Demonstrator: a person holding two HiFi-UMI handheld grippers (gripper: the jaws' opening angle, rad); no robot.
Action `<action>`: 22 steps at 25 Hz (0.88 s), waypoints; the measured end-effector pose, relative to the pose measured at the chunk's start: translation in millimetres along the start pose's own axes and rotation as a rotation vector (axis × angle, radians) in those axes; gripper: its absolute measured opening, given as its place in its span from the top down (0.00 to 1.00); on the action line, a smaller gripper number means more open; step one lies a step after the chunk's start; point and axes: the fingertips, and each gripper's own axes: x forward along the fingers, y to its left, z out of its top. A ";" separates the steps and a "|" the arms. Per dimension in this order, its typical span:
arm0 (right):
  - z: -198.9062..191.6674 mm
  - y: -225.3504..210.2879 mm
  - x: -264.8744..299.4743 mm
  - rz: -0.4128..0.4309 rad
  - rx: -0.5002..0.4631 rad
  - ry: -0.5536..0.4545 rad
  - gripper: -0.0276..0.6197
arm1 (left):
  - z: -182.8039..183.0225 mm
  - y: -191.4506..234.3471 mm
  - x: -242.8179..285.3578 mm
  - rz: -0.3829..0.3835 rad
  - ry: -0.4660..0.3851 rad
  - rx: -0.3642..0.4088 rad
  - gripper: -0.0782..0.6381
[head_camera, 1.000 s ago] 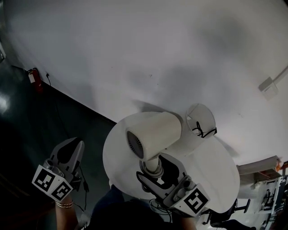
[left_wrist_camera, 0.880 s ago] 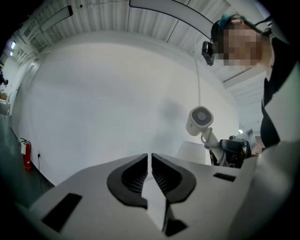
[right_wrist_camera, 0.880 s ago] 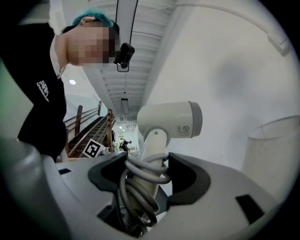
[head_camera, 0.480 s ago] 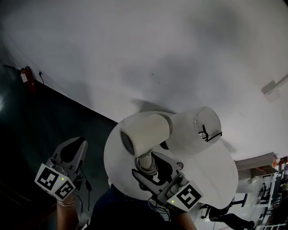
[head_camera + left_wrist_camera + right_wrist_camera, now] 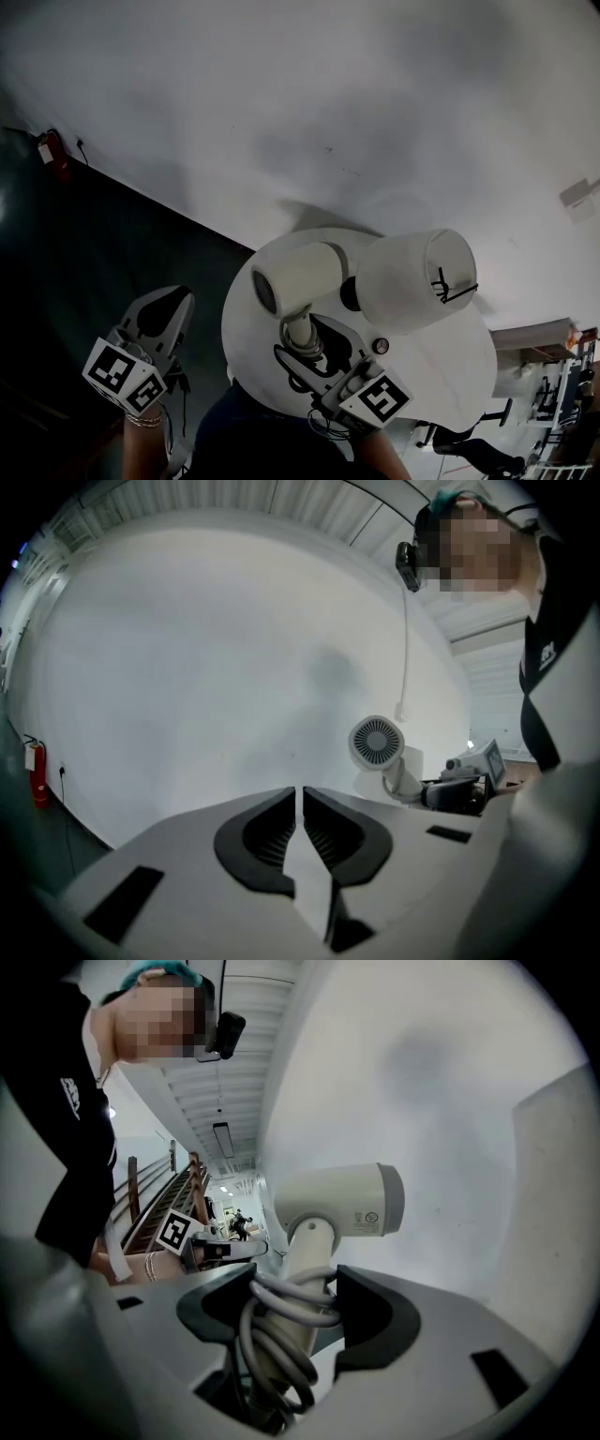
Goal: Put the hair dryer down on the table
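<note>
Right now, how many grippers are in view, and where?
2. The left gripper is left of the round table, jaws together, empty. The right gripper is over the table, shut on the handle of the hair dryer.

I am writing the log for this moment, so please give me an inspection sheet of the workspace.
Surface: round white table.
Job's things: white hair dryer, held by its handle over the table.
Clutter: white cylindrical container with a black item at its rim; small dark round thing.
Grippers: right gripper shut on the dryer's handle; left gripper shut, empty.
Cables: grey cord coiled round the handle, between the right jaws.
Surroundings: white wall, dark floor, red fire extinguisher.
</note>
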 end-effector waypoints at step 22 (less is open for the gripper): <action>-115.0 -64.6 40.7 -0.099 0.254 0.224 0.52 | -99.5 23.2 56.3 -0.049 0.191 -0.083 0.84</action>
